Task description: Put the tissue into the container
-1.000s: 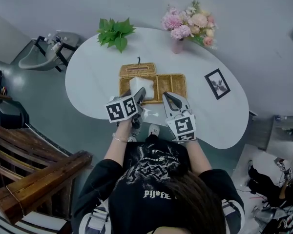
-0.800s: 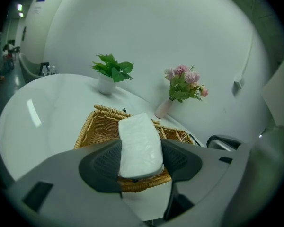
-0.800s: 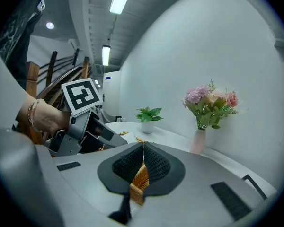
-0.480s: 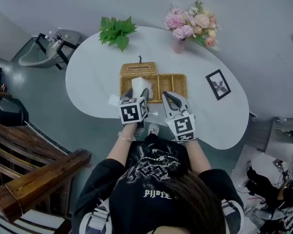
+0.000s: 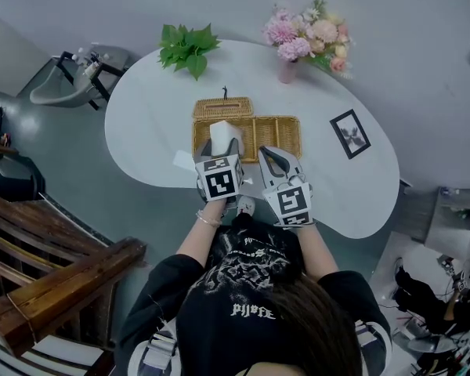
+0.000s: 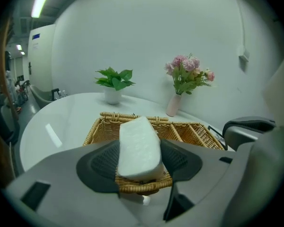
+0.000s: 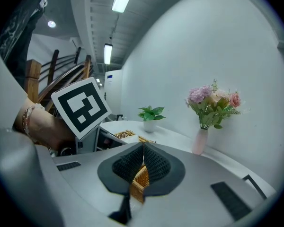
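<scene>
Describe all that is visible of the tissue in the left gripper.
The tissue is a white, soft-looking oblong block with rounded edges and a faintly dimpled top. The left gripper clamps its near end from both sides, and its far end sticks forward over the wicker basket. Whether it touches the basket is unclear.

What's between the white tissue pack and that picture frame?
In the head view, the basket's right compartments, then bare table, lie between tissue and frame.

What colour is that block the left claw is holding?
White; the tissue pack shows best in the left gripper view.
</scene>
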`<state>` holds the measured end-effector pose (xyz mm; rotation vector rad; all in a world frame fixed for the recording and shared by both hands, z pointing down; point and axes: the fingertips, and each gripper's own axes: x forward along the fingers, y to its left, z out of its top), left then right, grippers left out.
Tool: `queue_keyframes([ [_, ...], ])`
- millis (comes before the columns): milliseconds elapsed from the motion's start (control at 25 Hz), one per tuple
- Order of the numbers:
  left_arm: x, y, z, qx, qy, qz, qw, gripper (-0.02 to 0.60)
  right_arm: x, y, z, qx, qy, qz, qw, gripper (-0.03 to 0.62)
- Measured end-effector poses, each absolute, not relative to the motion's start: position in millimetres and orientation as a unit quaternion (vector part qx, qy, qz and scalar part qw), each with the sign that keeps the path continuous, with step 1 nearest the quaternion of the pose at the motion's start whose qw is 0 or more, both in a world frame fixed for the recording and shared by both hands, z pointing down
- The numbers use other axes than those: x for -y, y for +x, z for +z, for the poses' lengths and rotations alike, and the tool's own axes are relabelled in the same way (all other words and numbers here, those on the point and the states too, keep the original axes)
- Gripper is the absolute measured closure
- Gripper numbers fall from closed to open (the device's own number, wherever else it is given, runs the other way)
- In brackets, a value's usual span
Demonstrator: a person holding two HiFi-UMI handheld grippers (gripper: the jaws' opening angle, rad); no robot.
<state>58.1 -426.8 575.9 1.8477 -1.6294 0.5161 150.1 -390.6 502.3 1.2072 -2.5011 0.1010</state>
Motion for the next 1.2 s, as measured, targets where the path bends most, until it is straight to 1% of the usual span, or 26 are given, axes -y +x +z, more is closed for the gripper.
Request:
queue_keyframes([
  [160, 424, 43, 572, 0.65, 0.682, 0.195, 0.271, 0.319, 391, 151, 504, 0.885, 0.427, 0.039, 0.181, 0.569],
  [520, 414, 39, 575, 0.638, 0.687, 0.186, 0.295, 0.319, 384, 142, 504, 0.888, 0.42, 0.035, 0.184, 0.569],
  [800, 405, 34, 560, 0.631, 0.705, 0.158, 0.282, 0.319, 376, 133, 502, 0.888, 0.422, 0.029, 0.179, 0.569],
  [1200, 381, 18, 516, 0.605, 0.756, 0.11, 0.224, 0.319, 365, 125, 489, 0.866, 0.474, 0.028, 0.154, 0.569],
])
